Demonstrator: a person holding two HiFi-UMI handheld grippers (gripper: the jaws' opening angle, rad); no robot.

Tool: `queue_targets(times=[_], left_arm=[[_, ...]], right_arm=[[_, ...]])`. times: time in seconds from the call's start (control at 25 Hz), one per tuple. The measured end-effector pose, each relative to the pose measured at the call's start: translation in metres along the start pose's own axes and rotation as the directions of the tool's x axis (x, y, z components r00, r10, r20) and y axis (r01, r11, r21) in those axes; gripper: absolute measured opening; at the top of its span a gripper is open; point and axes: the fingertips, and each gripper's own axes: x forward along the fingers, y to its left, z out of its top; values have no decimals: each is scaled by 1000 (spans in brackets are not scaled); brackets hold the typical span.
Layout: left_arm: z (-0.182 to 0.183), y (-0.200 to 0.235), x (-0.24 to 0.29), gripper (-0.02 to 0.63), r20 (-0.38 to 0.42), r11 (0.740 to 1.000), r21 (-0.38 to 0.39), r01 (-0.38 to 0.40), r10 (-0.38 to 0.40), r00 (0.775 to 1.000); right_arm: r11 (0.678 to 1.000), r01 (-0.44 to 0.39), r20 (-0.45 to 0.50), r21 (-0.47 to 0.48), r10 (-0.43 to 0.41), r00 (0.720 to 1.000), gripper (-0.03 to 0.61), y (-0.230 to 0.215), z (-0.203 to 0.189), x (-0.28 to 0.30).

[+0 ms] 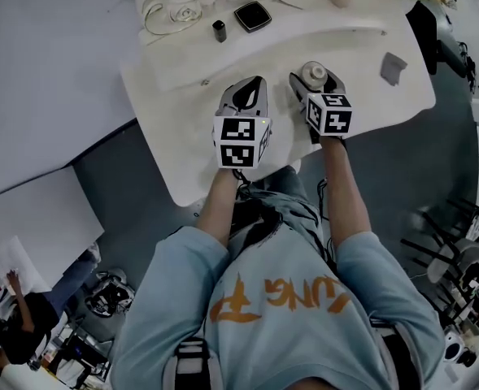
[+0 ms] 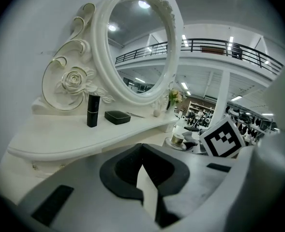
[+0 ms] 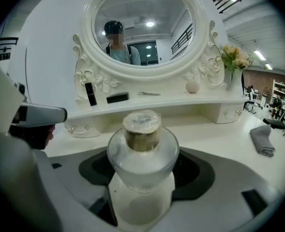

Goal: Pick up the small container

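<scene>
On the table, right tool spread round small container; left tool pressed together.

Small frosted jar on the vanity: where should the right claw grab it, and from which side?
Probably take the frosted jar by its wide round body, below the narrower cap, coming in level from the person's side. It stands upright, the raised shelf sits behind it, and the right claw already straddles it, jaws open.
</scene>
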Motion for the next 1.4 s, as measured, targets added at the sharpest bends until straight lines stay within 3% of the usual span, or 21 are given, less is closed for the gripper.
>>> queue_targets(times=[0.28,0.68,0.88,1.08,1.4], left_arm=[[22,-13,9,21,43,998,37,40,-42,998],[31,-29,12,21,71,997,31,70,-72,995],[46,-37,7,21,137,998,39,53,-58,989],[71,-49,-4,21,234,995,102,1,-25,972],[83,-64,-15,21,277,991,132,-9,-29,960]], right_arm=[[998,27,117,64,-34,993,328,6,42,-39],[994,109,265,-13,-102,959,330,-10,102,-108],[990,135,295,-32,-119,948,331,-18,107,-135],[988,154,312,-13,-143,939,333,-31,106,-158],[988,152,346,-24,-134,928,334,-32,105,-178]])
